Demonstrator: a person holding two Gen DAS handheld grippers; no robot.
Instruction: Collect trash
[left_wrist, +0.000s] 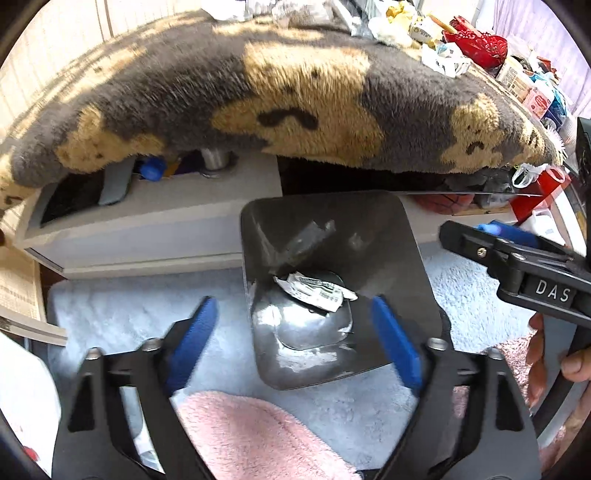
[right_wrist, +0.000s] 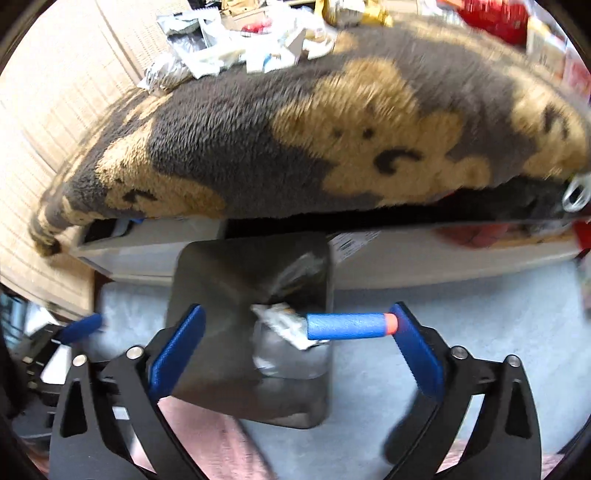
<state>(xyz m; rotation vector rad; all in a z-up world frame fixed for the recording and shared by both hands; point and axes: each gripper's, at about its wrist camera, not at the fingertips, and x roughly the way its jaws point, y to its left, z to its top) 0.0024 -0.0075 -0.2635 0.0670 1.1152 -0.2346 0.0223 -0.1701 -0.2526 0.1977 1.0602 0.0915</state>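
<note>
A black bin (left_wrist: 406, 258) stands on the pale rug below both grippers, with a crumpled white wrapper (left_wrist: 317, 291) lying on its bottom. My left gripper (left_wrist: 293, 302) hangs over the bin's near side, open, with nothing between its blue pads. In the right wrist view my right gripper (right_wrist: 298, 309) is open above the same bin (right_wrist: 221, 266) and wrapper (right_wrist: 280, 321). A blue foam dart (right_wrist: 347, 326) with an orange tip lies level in the gap, its tip at the right pad and its other end free. The right gripper (left_wrist: 480, 230) also shows at the right edge of the left view.
A grey and tan plush blanket (left_wrist: 295, 92) overhangs behind the bin, with wrappers (right_wrist: 207, 48) and red items (left_wrist: 476, 42) piled on top. A grey low unit (left_wrist: 155, 221) sits under it. A pale blue rug (left_wrist: 110, 314) and pink fabric (left_wrist: 251, 435) lie near. A hand (left_wrist: 569, 365) holds the right tool.
</note>
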